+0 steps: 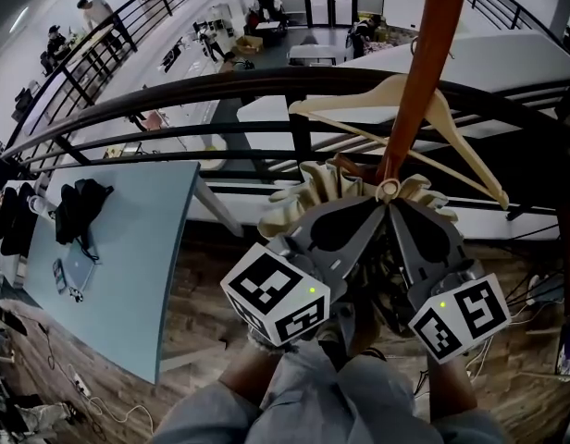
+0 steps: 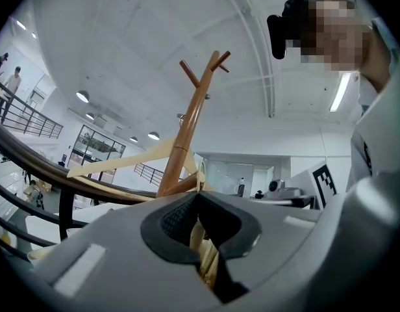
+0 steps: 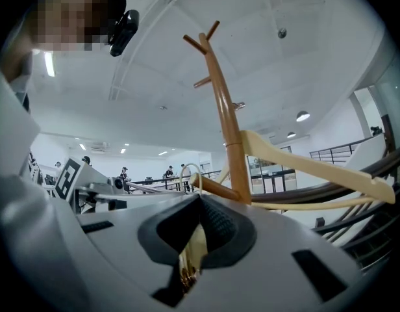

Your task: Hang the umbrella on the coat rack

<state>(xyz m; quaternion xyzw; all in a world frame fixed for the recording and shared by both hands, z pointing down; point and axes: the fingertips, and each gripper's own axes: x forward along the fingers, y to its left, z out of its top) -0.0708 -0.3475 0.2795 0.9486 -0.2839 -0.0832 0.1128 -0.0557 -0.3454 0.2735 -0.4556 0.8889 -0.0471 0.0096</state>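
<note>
Grip, both sides: left gripper (image 2: 197,199) and right gripper (image 3: 200,201) each clamped shut on the cream folds of the umbrella (image 1: 303,189), held up from below, tips close together beside the pole of the coat rack (image 1: 424,54). Loop (image 3: 190,165) at top of umbrella up against tip of low peg (image 3: 216,188); cannot tell whether ringed over it or only touching. Wooden hanger (image 3: 304,164) on rack, just right of loop. Judged late stage: lift and approach done. Left to do: seat loop fully on peg, let weight settle, open both grips.
</note>
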